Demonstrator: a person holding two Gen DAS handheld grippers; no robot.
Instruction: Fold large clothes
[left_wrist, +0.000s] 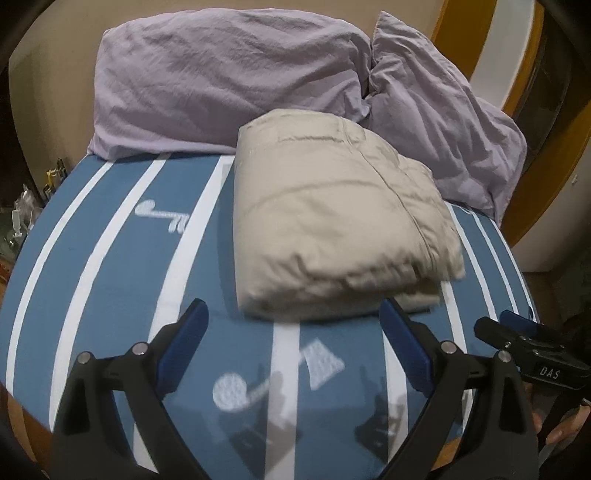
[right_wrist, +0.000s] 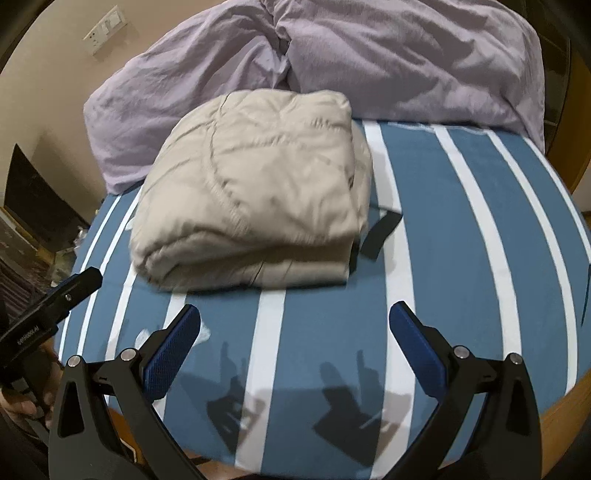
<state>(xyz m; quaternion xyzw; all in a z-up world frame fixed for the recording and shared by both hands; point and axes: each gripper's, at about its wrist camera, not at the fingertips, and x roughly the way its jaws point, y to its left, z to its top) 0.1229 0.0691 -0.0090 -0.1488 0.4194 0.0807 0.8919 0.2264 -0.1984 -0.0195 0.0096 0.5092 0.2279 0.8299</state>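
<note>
1. My left gripper (left_wrist: 295, 339) has its jaws spread wide apart, with nothing between them. The pads are blue with a fine ribbed texture, set on matte black arms with silver pivot pins.
2. My right gripper (right_wrist: 295, 343) likewise has its jaws fully apart and empty, over bare sheet. Its blue pads show a knurled grid pattern.
3. The folded garment (left_wrist: 340, 221) is a beige, soft woven piece, folded into a thick, roughly rectangular bundle of several layers. Stitched seams run across its top face, and the near edge is rounded and puffy. It lies on the bed at 12 o'clock from my left jaws and at 11 o'clock from my right jaws, apart from both.
4. A black strap (right_wrist: 380, 232) protrudes at the 3 o'clock side of the bundle in the right wrist view.
5. The bed sheet (left_wrist: 110, 258) is smooth blue fabric with white lengthwise stripes and pale printed motifs.
6. Two lilac pillows (left_wrist: 221, 81) with crumpled cotton-like covers lie at 12 o'clock beyond the garment; the garment's far edge meets them.
7. Readable writing: "DAS" on a small plate on the right gripper's body, seen at 3 o'clock in the left wrist view. The lettering on the left gripper's body in the right wrist view is too blurred to read.
8. A wall switch plate (right_wrist: 105, 31) sits at 10 o'clock.
</note>
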